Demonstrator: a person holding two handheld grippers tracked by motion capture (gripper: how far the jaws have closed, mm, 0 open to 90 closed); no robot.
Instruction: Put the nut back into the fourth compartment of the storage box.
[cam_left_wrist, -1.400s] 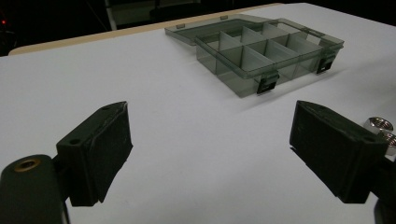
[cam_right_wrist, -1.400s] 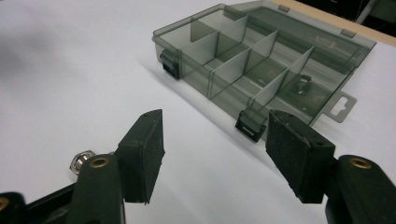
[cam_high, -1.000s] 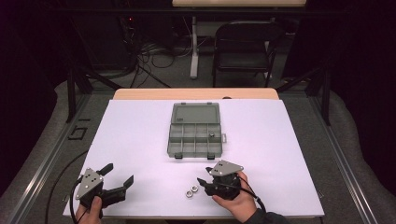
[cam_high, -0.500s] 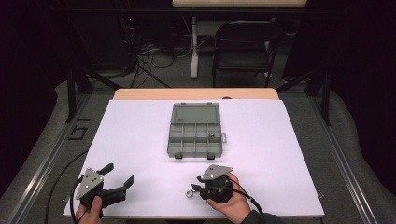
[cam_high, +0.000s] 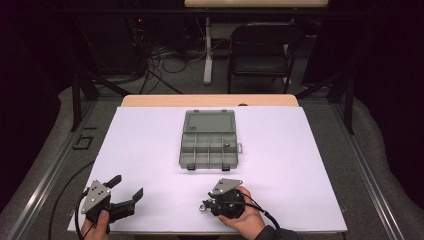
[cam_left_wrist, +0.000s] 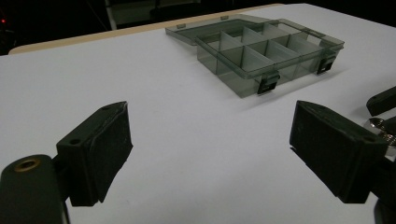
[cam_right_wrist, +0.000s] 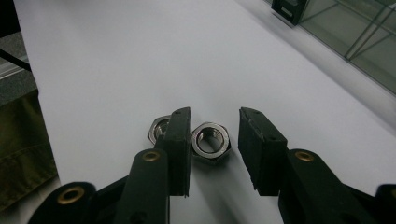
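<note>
Right gripper part-open around one nut, touching its left side

Right gripper: jaws apart, low over white table | hex nut: flat between jaws, touching left jaw, gap to right jaw | second hex nut: outside left jaw, partly hidden | clear compartment box: at 2 o'clock, well apart.
</note>
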